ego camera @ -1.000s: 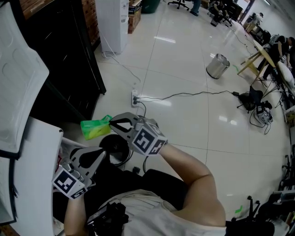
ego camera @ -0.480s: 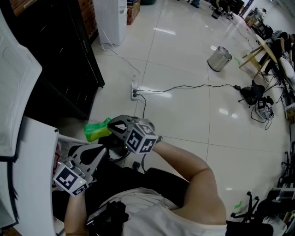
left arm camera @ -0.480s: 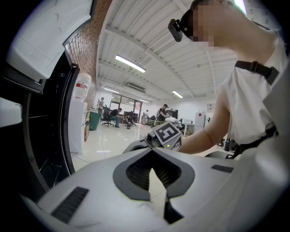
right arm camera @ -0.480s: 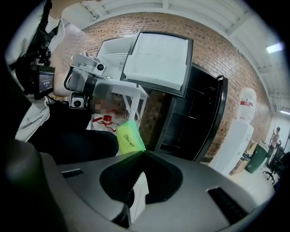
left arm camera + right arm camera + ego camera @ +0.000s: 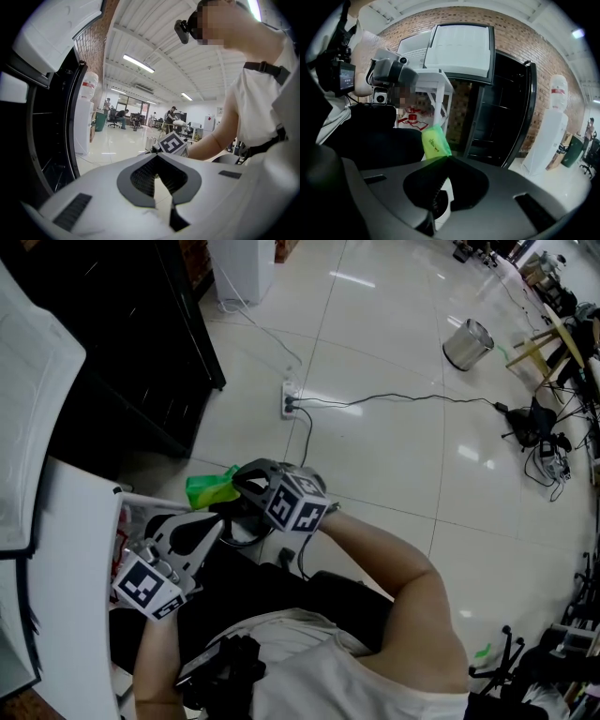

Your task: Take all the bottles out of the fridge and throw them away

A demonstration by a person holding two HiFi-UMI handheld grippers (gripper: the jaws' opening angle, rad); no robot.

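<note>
Below us lie the pale tiled floor [image 5: 394, 456], a black cabinet [image 5: 122, 343] and a white door [image 5: 66, 596]. Our left gripper [image 5: 214, 526] has its fingers closed on nothing. Our right gripper [image 5: 246, 486] has its fingers clamped on the green bottle [image 5: 211, 489], held in the air near the white door's edge.

We're looking at an open-plan office: glossy tiled floor [image 5: 394, 446], water dispenser [image 5: 551, 133], brick wall [image 5: 511, 35], office chairs [image 5: 113, 123], ceiling strip lights [image 5: 138, 63].
</note>
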